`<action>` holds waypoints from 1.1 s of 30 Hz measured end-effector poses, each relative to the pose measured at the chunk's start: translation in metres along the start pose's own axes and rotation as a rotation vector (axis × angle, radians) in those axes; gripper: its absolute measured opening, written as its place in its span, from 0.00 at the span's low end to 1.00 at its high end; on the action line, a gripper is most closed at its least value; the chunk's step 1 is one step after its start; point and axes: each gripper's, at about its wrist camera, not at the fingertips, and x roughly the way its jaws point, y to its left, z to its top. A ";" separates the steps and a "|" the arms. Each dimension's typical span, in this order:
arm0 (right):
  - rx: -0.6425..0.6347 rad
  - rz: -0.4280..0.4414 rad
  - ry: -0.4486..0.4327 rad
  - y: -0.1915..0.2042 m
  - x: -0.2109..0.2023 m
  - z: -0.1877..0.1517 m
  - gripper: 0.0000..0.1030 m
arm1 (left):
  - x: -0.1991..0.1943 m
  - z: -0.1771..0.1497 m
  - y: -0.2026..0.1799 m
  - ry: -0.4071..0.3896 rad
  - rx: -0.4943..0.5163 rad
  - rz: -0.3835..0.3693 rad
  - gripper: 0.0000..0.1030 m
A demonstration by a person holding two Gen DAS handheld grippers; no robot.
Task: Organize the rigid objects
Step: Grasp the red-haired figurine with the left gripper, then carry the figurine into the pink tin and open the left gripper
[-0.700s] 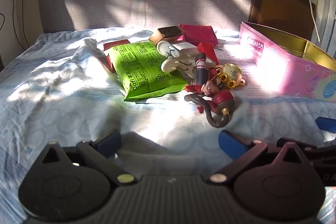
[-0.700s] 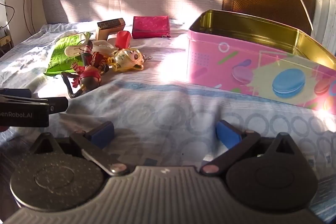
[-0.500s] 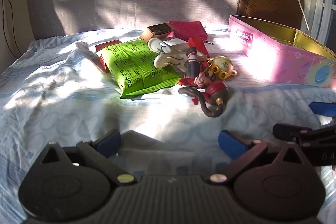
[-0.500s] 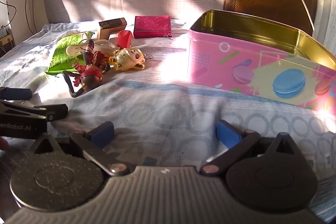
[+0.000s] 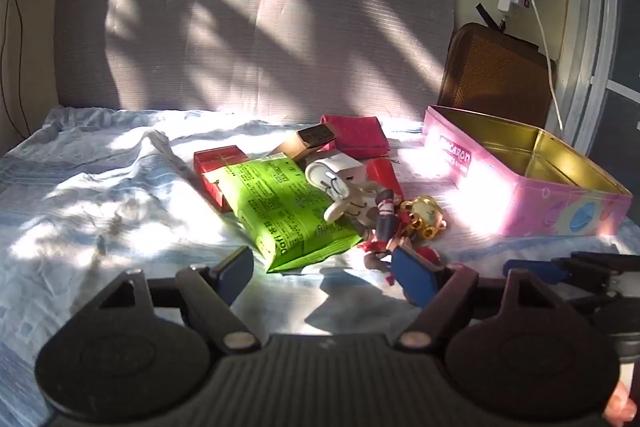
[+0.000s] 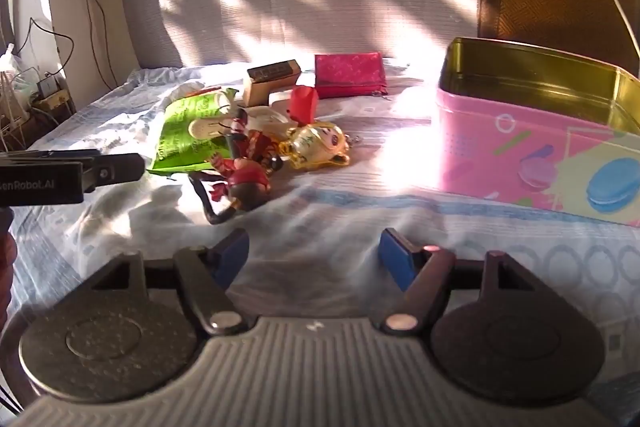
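Left gripper: jaws spread wide, nothing between them, low over the bedsheet. Its right blue pad sits in front of the red figurine, hiding part of it in the left wrist view; can't tell if they touch. Green snack bag lies just beyond the jaw gap.

Right gripper: jaws also wide apart and holding nothing, over bare sheet. Figurine is just far-left of its left pad, not touching. Pink tin is far-right of it, lid off, gold inside showing.

The pile sits mid-bed, left of the tin: gold keychain charm, white cartoon figure, red cup-like piece, brown box, magenta wallet, red box.

Text: tin end reads "MACARON", partly washed out by glare; macaron drawings on its long side. Bag print is mostly unreadable. Left gripper body reads "enRobot.AI".

Figurine lies on its side, long axis running near-to-far, dark curved tail at the near end. Bag's long axis runs near-right to far-left.
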 end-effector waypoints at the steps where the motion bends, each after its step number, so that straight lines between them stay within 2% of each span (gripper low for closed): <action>1: -0.026 0.010 0.002 0.006 0.004 0.003 0.68 | 0.005 0.002 0.000 0.024 -0.013 -0.045 0.69; 2: -0.042 0.014 0.007 0.010 0.009 0.005 0.68 | 0.012 0.004 0.000 0.049 -0.033 -0.081 0.63; 3: -0.056 0.023 0.010 0.015 0.014 0.008 0.68 | 0.017 0.006 0.001 0.064 -0.052 -0.102 0.62; 6: -0.107 0.049 0.015 0.024 0.026 0.016 0.68 | 0.036 0.008 0.004 0.101 -0.117 -0.143 0.62; 9: -0.139 0.043 0.067 0.030 0.048 0.020 0.68 | 0.060 0.009 0.004 0.158 -0.169 -0.206 0.60; 10: -0.119 0.059 0.065 0.028 0.052 0.023 0.69 | 0.067 0.008 0.003 0.177 -0.174 -0.212 0.56; 11: -0.113 0.074 0.067 0.027 0.053 0.025 0.65 | 0.073 0.007 0.002 0.187 -0.192 -0.245 0.51; 13: -0.111 0.070 0.057 0.028 0.053 0.026 0.53 | 0.072 0.002 0.001 0.184 -0.217 -0.252 0.50; 18: -0.075 0.062 -0.002 0.022 0.019 0.010 0.51 | 0.043 -0.005 -0.022 0.145 -0.174 -0.303 0.45; 22: -0.080 -0.031 -0.123 0.010 -0.013 0.003 0.51 | 0.033 0.015 -0.058 0.076 -0.114 -0.374 0.45; 27: -0.112 -0.225 -0.291 -0.025 -0.043 0.018 0.50 | 0.045 0.060 -0.131 -0.016 0.019 -0.473 0.48; 30: -0.076 -0.321 -0.322 -0.068 -0.052 0.028 0.50 | 0.074 0.081 -0.177 -0.013 0.061 -0.534 0.51; 33: -0.025 -0.385 -0.311 -0.112 -0.056 0.037 0.51 | 0.108 0.089 -0.218 0.010 0.083 -0.559 0.51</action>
